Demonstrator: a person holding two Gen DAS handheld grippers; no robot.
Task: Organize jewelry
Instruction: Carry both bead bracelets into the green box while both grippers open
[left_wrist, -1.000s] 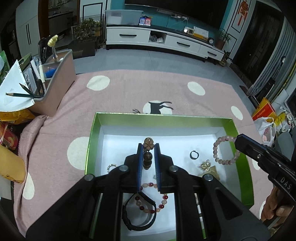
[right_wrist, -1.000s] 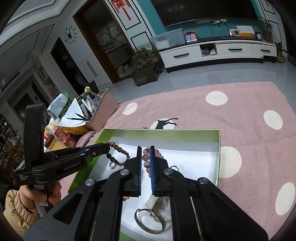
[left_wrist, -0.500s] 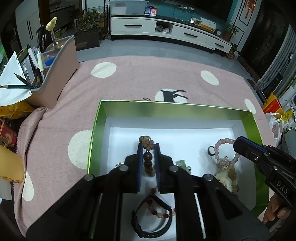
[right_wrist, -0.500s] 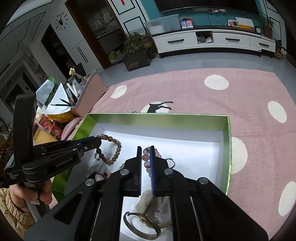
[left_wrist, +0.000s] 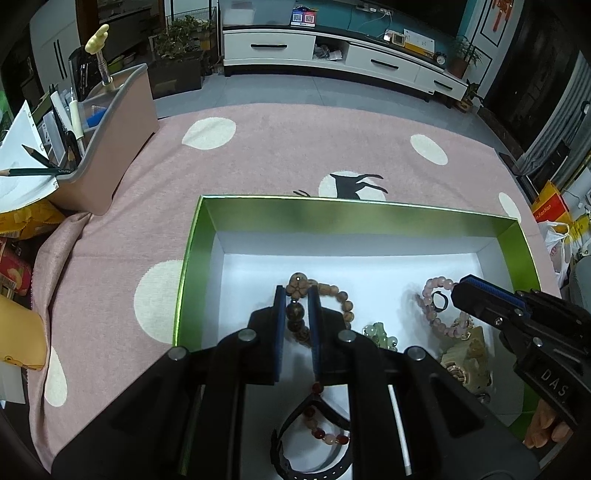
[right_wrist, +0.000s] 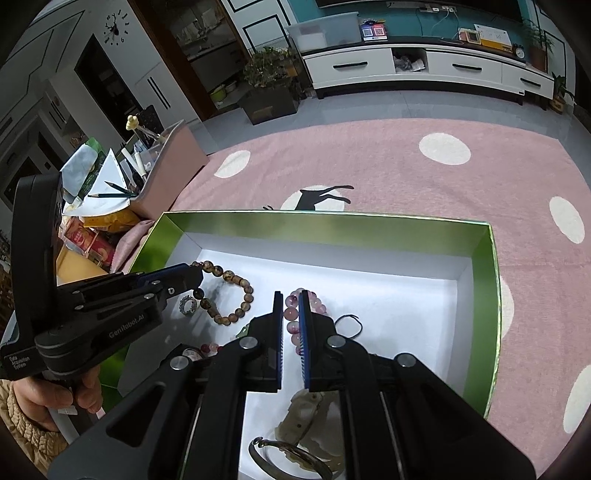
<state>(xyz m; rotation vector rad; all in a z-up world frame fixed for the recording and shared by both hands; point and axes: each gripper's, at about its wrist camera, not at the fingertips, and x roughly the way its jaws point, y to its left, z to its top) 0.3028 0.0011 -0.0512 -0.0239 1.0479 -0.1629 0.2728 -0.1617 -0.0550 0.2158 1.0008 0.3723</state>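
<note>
**Both bracelets lowered onto the box floor, jaws not yet released**

Since a second ago I have brought both hands down and forward: the brown bracelet, which hung clear of the floor, now lies draped on the white bottom, and the pink one has come down beside the black ring.

My left gripper (left_wrist: 295, 295) pinches the brown bead bracelet (right_wrist: 236, 291) at its flower bead; the loop trails right and toward me from the jaws. My right gripper (right_wrist: 291, 306) pinches the pink bead bracelet (left_wrist: 430, 306), whose loop runs back toward me under the fingers. Both sit inside the green-walled box (left_wrist: 195, 258), brown left of centre, pink to the right.

The small black ring (right_wrist: 349, 323) lies just right of the pink beads; the pale carved pendant (right_wrist: 306, 410) and the metal bangle (right_wrist: 288, 458) crowd the near right. A black watch band (left_wrist: 310, 454) lies near, under my left gripper. The far half of the floor is bare, so I judge lifting away far-side is the clearest exit.
</note>
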